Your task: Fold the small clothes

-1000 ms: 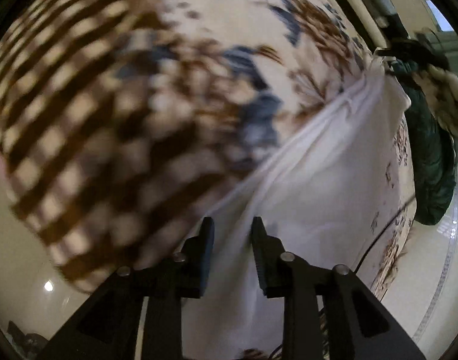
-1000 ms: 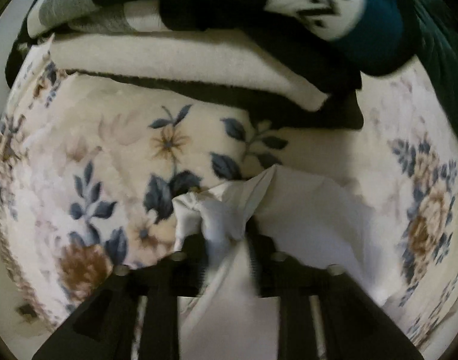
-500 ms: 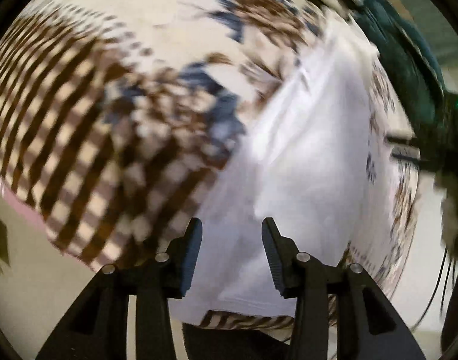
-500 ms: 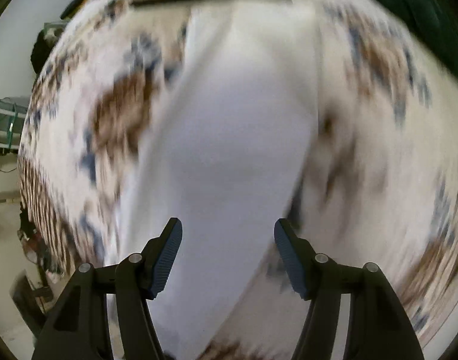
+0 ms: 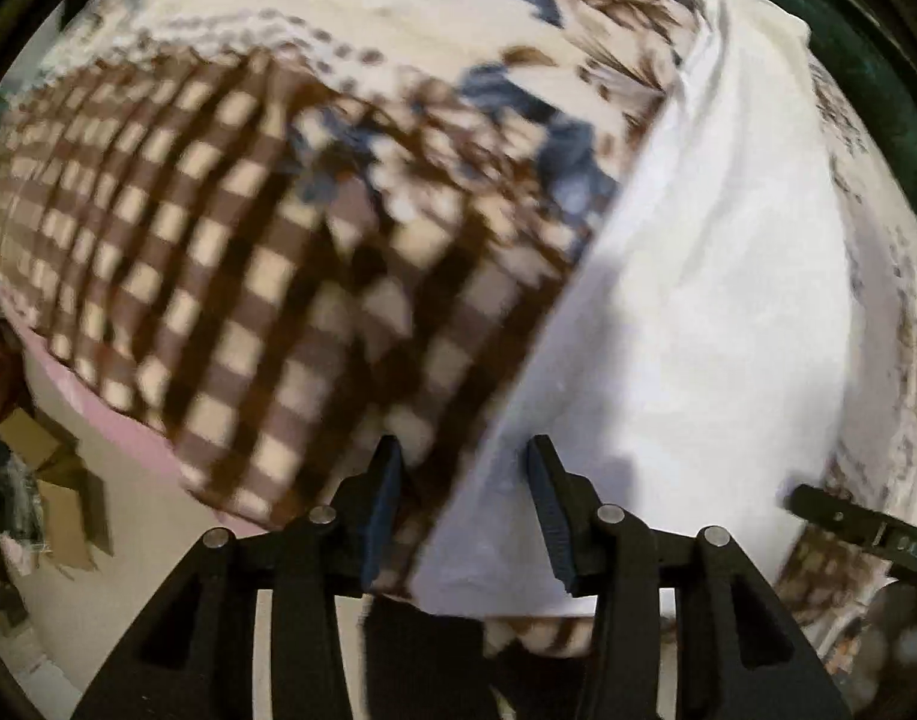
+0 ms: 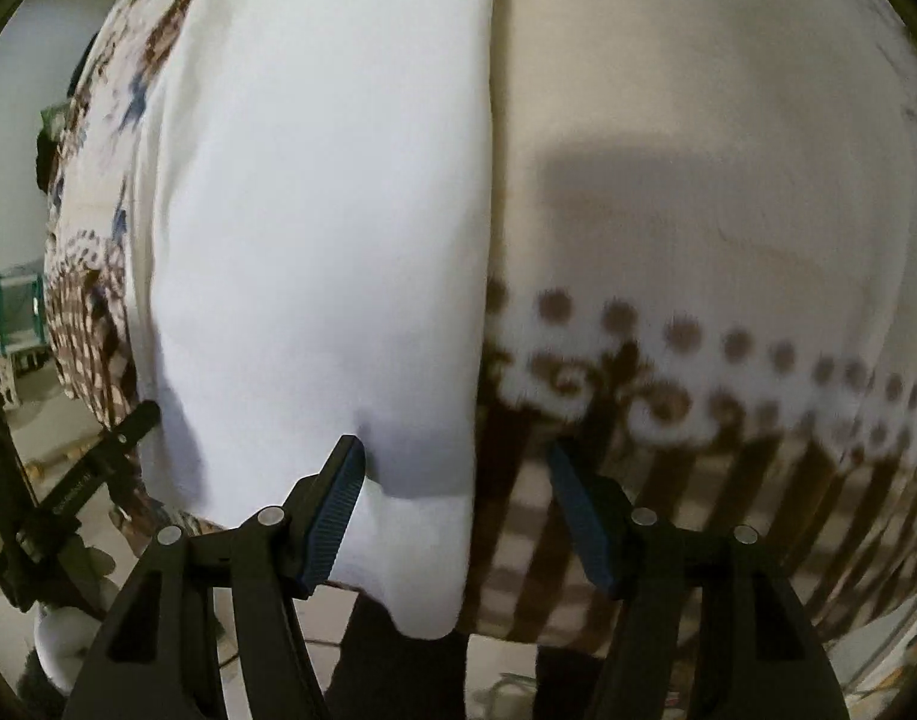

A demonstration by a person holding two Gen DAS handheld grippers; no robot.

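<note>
A white garment (image 5: 686,312) lies in a long folded strip on a floral and checked blanket (image 5: 230,252). It also shows in the right wrist view (image 6: 326,210), running away from me, its near end hanging over the blanket's edge. My left gripper (image 5: 464,516) is open and empty over the garment's near left edge. My right gripper (image 6: 452,510) is open and empty over the garment's near right edge. The left gripper also shows at the left of the right wrist view (image 6: 92,474).
The blanket (image 6: 698,192) covers a raised surface whose near edge drops to a pale floor (image 5: 56,618). Cardboard pieces (image 5: 44,480) lie on the floor at left. A dark green cloth (image 5: 866,60) lies at the far right.
My right gripper let go of the bunched white cloth and opened wide. Both grippers pulled back to the garment's near end. My left gripper opened wider.
</note>
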